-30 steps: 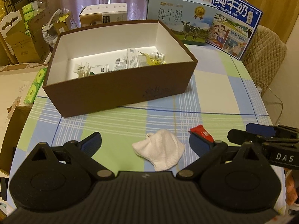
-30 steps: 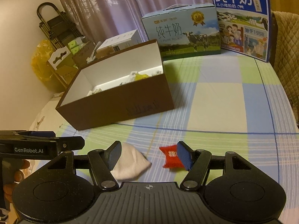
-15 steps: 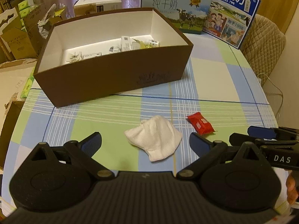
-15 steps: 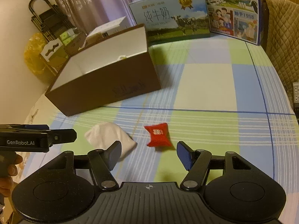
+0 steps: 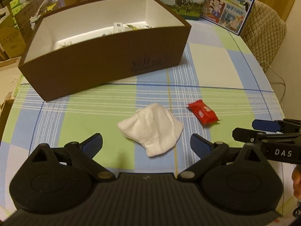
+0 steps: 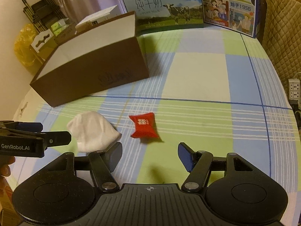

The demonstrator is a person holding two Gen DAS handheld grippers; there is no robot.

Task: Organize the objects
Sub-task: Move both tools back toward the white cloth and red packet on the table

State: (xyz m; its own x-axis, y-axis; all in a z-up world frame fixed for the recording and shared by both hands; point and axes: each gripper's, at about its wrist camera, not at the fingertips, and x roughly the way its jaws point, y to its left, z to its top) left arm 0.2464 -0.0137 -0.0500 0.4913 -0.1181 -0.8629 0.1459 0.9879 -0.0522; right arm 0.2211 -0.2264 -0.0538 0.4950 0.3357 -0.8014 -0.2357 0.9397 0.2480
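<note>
Brown box (image 5: 105, 64) front wall hides most contents | white cloth (image 5: 152, 128), red packet (image 5: 203, 113) lie free at 12 | left tongs (image 5: 146, 143), right tongs (image 6: 149, 154) wide, empty | bare bench (image 6: 197, 79) at 1

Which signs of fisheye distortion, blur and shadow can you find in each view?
Left wrist view: tablecloth lines bow outward, brown box logo smeared, corners dark. Right wrist view: red packet sharp, casting a shadow to its right; milk carton leans.

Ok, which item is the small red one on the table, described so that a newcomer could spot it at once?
Start at the big brown cardboard box on the checked blue-and-green tablecloth. On the cloth in front of it lie two loose things side by side, apart. The small red pillow-shaped foil packet is the shiny one with white print, right of the crumpled white cloth.
</note>
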